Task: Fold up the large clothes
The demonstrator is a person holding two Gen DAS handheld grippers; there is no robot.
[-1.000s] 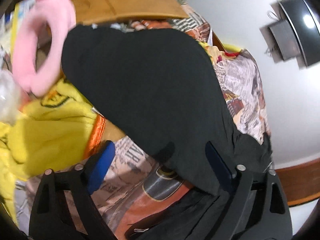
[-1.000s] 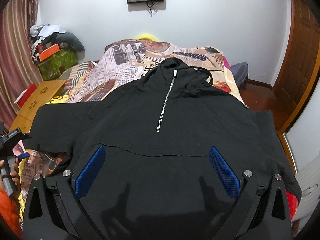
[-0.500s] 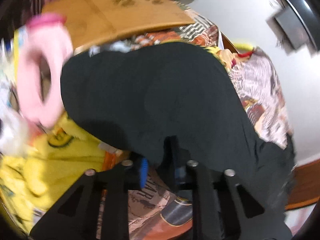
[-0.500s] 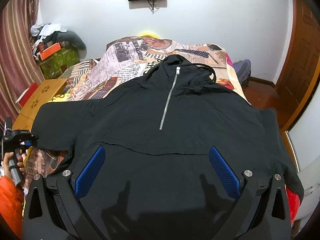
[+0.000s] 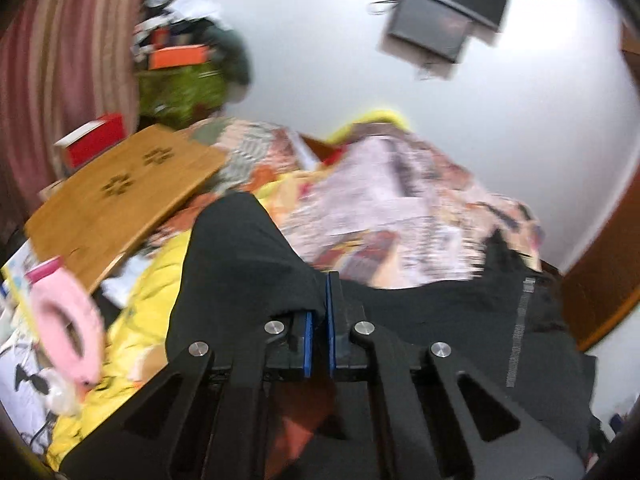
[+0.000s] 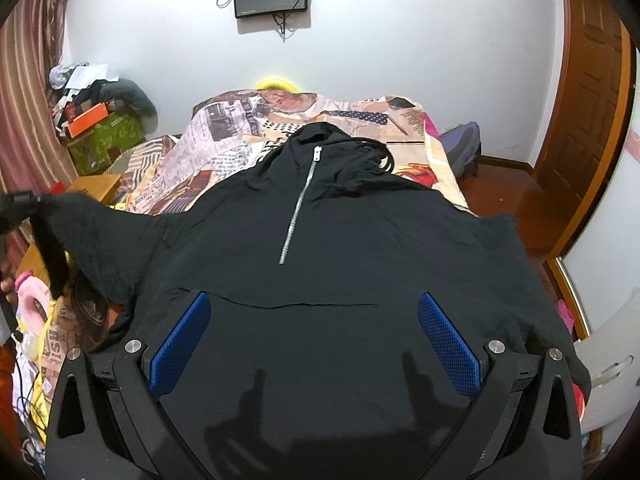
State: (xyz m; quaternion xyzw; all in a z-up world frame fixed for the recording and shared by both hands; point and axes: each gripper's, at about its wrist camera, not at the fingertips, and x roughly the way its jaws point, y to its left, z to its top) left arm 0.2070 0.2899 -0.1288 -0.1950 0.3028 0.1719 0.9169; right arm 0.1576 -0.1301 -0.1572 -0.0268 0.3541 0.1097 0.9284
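Note:
A large black hooded jacket [image 6: 320, 248] with a silver half zip lies spread front up on the bed. My left gripper [image 5: 318, 320] is shut on the edge of its left sleeve [image 5: 240, 256] and holds it lifted off the bed; the raised sleeve [image 6: 92, 236] also shows in the right wrist view at the left. My right gripper [image 6: 314, 344] is open and empty, hovering above the jacket's lower front, near the hem.
The bed carries a newspaper-print sheet [image 6: 224, 132]. A wooden lap table [image 5: 120, 196], a pink ring pillow [image 5: 68, 320] and yellow cloth [image 5: 136, 320] lie at the bed's left. Cluttered boxes [image 6: 100, 128] stand far left; a wooden door [image 6: 588, 92] is right.
My left gripper has shut on the sleeve edge and lifted it up off the bed, swinging its view toward the wall. My right gripper has stayed open over the jacket's lower front.

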